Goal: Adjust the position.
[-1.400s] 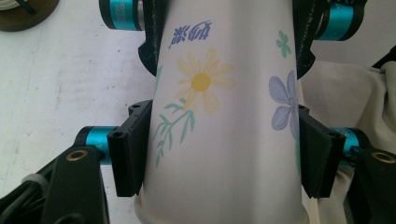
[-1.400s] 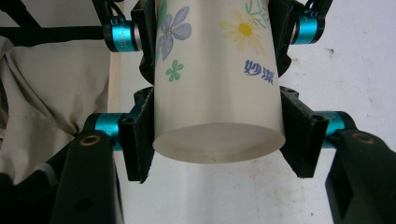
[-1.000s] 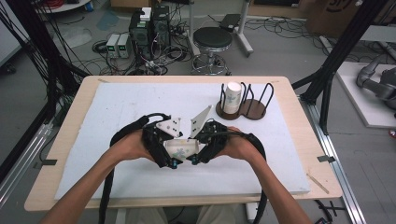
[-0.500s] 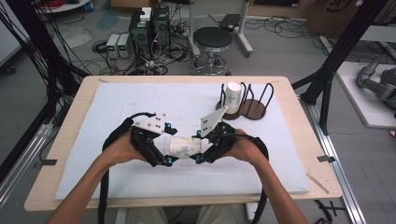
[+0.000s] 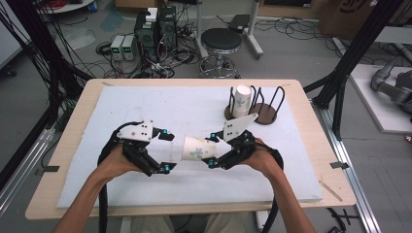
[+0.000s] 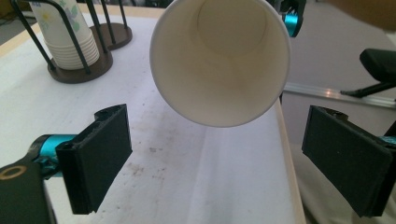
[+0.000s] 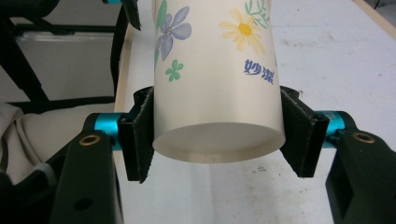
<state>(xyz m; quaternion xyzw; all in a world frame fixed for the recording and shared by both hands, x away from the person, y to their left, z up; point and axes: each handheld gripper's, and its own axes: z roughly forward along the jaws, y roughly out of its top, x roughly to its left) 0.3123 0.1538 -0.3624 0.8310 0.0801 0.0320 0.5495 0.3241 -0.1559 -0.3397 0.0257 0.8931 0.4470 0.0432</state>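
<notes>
A white paper cup (image 5: 197,148) with a flower print lies level above the mat, between both hands. My right gripper (image 5: 211,151) is shut on its base end; in the right gripper view both pads press the cup (image 7: 215,70) near its bottom, with the right gripper (image 7: 217,135) around it. The cup's open mouth (image 6: 219,60) faces my left gripper (image 6: 224,154), whose jaws stand wide apart with nothing between them. In the high view the left gripper (image 5: 167,150) sits just left of the cup's rim, apart from it.
A stack of the same cups (image 5: 241,101) stands in a dark wire holder (image 5: 266,118) at the back right, also seen as the stack (image 6: 65,32). A white foam mat (image 5: 184,104) covers the wooden table (image 5: 311,126). A stool and cables lie beyond.
The two grippers were close together around the cup. My left gripper has drawn back to the left and now stands open, while the right one keeps the cup.
</notes>
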